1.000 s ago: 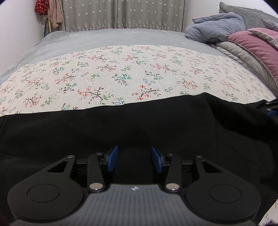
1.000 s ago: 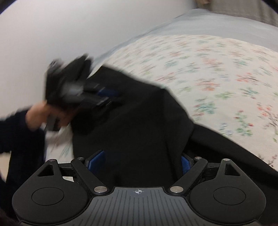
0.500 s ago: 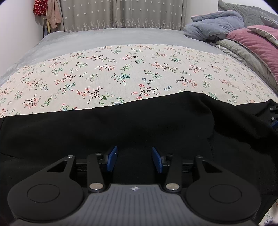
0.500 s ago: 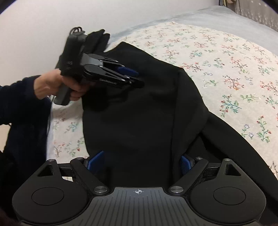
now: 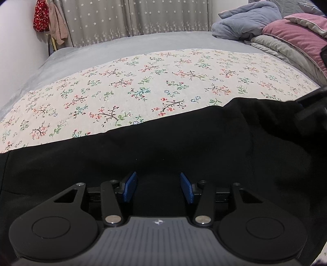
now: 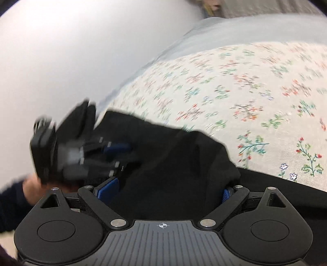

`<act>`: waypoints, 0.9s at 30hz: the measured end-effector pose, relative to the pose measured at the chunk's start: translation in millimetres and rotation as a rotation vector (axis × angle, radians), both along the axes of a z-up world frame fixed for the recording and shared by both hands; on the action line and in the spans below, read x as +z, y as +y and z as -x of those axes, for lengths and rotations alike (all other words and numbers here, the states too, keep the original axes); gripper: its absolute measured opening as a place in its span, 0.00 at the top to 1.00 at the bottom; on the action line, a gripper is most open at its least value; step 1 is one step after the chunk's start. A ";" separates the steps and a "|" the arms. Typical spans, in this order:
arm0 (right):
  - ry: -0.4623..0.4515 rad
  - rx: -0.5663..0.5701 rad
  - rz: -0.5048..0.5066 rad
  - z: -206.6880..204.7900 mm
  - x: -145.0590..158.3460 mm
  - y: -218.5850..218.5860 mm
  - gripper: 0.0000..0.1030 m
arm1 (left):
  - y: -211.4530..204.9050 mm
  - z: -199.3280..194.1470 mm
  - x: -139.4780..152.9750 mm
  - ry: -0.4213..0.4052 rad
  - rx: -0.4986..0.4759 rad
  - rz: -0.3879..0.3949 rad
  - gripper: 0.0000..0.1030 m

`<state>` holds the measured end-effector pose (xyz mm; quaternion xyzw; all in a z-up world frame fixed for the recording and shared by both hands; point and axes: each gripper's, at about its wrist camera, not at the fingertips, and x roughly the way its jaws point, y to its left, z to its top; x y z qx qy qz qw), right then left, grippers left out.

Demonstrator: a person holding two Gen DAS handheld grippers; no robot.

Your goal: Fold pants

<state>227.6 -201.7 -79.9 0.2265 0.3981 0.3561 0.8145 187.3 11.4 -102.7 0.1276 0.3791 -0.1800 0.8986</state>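
Observation:
Black pants [image 5: 163,147] lie across the near edge of a bed with a floral sheet [image 5: 155,86]. My left gripper [image 5: 158,189] is open, its blue pads [image 5: 129,187] apart just above the black cloth, holding nothing. My right gripper [image 6: 165,189] is open wide, with a raised fold of the pants [image 6: 173,163] lying between its blue pads [image 6: 107,187]. In the blurred right wrist view the left gripper [image 6: 114,151] hovers over the pants at left. In the left wrist view the right gripper's black frame [image 5: 312,110] shows at the right edge.
A grey blanket [image 5: 126,49] covers the far side of the bed. Pink and grey pillows with a blue quilt [image 5: 286,34] are piled at the far right. Grey curtains [image 5: 130,18] and hanging clothes [image 5: 51,22] stand behind. A white wall [image 6: 71,51] runs along the left.
The right gripper has swung, so its view is blurred and the left gripper now appears lower and closer. The left gripper has stayed nearly still, open over the pants.

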 end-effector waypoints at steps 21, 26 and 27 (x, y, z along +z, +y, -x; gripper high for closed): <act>-0.154 0.331 0.375 62.0 7.1 68.6 0.07 | 1.3 -2.8 2.2 0.020 -0.007 0.010 0.45; -0.203 0.355 0.483 69.2 11.9 75.4 0.07 | 1.1 -3.5 2.0 0.019 -0.010 0.009 0.45; -0.224 0.330 0.478 68.4 13.2 74.7 0.07 | 0.8 -3.5 1.9 0.019 -0.009 0.010 0.45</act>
